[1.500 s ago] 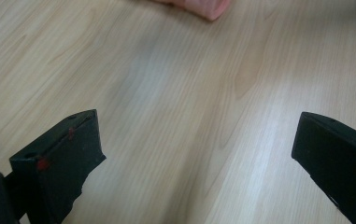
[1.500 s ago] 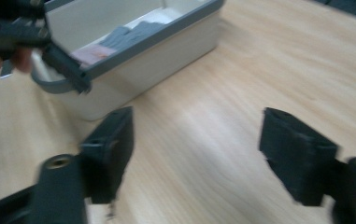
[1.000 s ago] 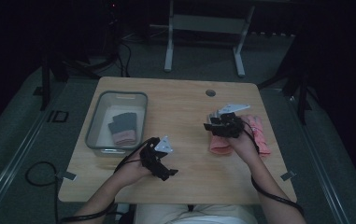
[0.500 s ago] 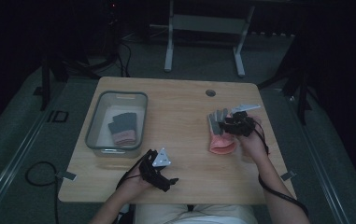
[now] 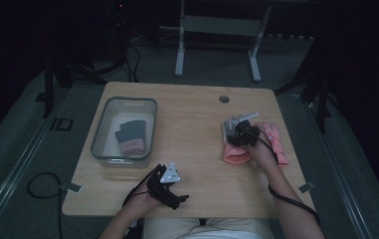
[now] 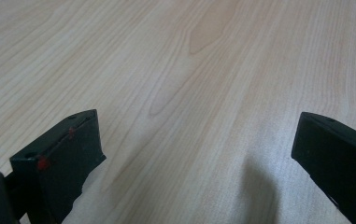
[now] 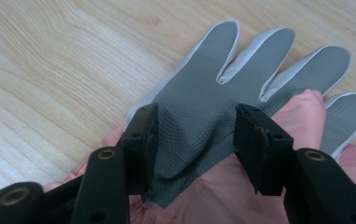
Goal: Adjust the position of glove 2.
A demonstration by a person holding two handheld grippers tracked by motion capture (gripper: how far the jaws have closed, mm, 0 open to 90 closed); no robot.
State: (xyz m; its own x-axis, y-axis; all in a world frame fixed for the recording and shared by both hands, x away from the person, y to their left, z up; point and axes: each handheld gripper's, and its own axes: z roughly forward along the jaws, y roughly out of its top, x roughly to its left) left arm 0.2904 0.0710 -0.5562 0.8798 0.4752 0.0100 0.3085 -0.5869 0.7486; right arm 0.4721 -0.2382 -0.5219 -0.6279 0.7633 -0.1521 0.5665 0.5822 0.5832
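A grey-palmed white glove (image 7: 213,79) lies on a pink glove (image 7: 302,116) at the right of the wooden table (image 5: 197,114). Its fingers spread flat toward the far side. My right gripper (image 7: 194,135) stands over its palm with a raised fold of the grey fabric between the jaws, touching both pads. The jaws have just been opening a little with the glove still between them. In the high view the right gripper (image 5: 236,130) sits on the grey glove (image 5: 231,123) and the pink glove (image 5: 236,154). My left gripper (image 6: 194,154) (image 5: 176,198) hovers open low over bare wood near the front edge.
A clear plastic bin (image 5: 97,137) at the left of the table holds a dark glove and a pink one (image 5: 130,138). Another pink glove (image 5: 278,144) lies right of my right hand. A round cable hole (image 5: 224,99) marks the far side. Cables trail from both grippers.
My right gripper has come down with the grey glove and set it on the pink glove. My left gripper dropped toward the table's front edge, then held still.
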